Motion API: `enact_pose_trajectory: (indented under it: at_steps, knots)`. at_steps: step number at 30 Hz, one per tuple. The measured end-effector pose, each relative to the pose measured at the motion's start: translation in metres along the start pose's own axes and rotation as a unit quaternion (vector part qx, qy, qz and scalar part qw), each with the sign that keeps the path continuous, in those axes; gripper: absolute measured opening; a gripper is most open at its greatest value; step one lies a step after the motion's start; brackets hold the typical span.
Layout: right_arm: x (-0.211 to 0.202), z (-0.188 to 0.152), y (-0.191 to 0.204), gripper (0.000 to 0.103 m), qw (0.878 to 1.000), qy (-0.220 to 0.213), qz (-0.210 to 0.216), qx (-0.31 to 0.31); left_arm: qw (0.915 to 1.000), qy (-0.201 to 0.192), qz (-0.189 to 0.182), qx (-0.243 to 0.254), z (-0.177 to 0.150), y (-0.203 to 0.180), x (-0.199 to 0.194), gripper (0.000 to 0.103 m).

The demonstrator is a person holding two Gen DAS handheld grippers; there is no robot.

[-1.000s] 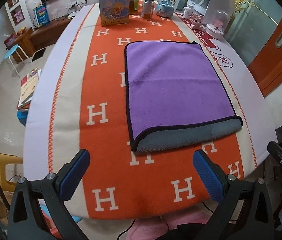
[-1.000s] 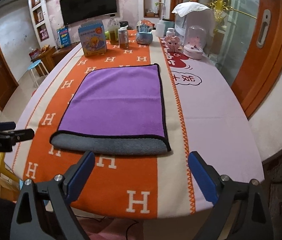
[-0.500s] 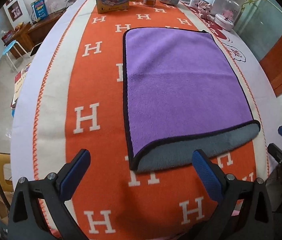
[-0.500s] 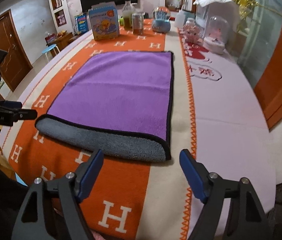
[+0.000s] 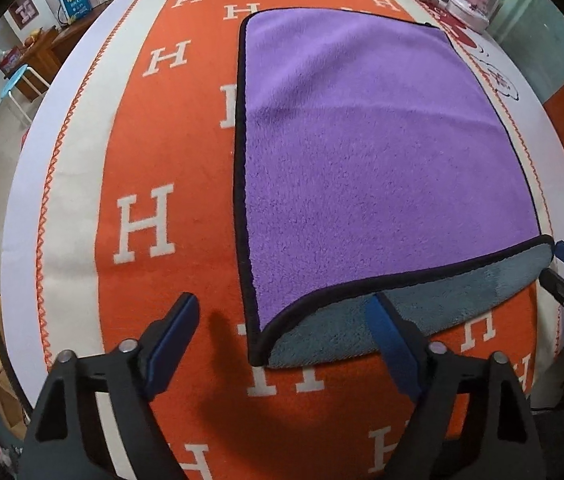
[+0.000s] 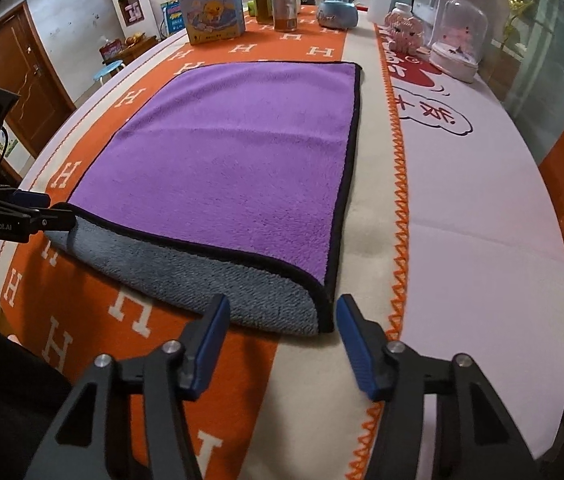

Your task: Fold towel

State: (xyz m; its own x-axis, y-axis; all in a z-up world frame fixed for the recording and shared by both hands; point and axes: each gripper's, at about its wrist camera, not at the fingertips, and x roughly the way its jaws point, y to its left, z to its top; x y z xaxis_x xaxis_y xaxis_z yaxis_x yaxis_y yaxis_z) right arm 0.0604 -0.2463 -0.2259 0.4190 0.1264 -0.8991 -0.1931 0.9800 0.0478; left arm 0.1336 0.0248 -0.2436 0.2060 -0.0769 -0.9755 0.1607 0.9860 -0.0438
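A purple plush towel with a black hem and a grey underside [image 5: 361, 152] lies flat on the orange blanket with white H letters [image 5: 170, 128] that covers the long table, already folded once so that the grey lower layer shows along its near edge. The left gripper with blue pads [image 5: 285, 320] is spread apart around the near left corner of the towel; its right finger [image 5: 389, 336] is over the grey layer, but I cannot tell if it touches. The right gripper with blue pads [image 6: 280, 332] is also released, and the near right corner of the towel sits just in front of its gap. At the far end of the table stand a blue carton with a yellow duck [image 6: 212, 12] and a glass jar [image 6: 283, 8].
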Motion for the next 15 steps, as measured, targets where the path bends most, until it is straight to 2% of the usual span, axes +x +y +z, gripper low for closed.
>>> enact_pose_trajectory:
  at_steps: [7, 9, 11, 15]
  knots:
    - [0.005, 0.002, -0.002, 0.034, 1.0, 0.006, 0.0, -0.012, 0.9999, 0.005, -0.008, 0.007, -0.003, -0.006, 0.003, 0.059]
    - [0.005, 0.002, -0.003, 0.028, 1.0, 0.009, -0.002, -0.012, 0.9999, 0.002, -0.007, 0.009, -0.004, -0.009, 0.001, 0.051]
    - [0.004, 0.001, -0.005, 0.018, 1.0, 0.011, -0.005, -0.012, 0.9999, 0.0, -0.007, 0.012, -0.005, -0.011, 0.0, 0.041]
    - [0.002, 0.002, -0.008, 0.01, 1.0, 0.01, -0.007, -0.006, 0.9999, -0.003, -0.002, 0.014, -0.007, -0.012, -0.003, 0.025]
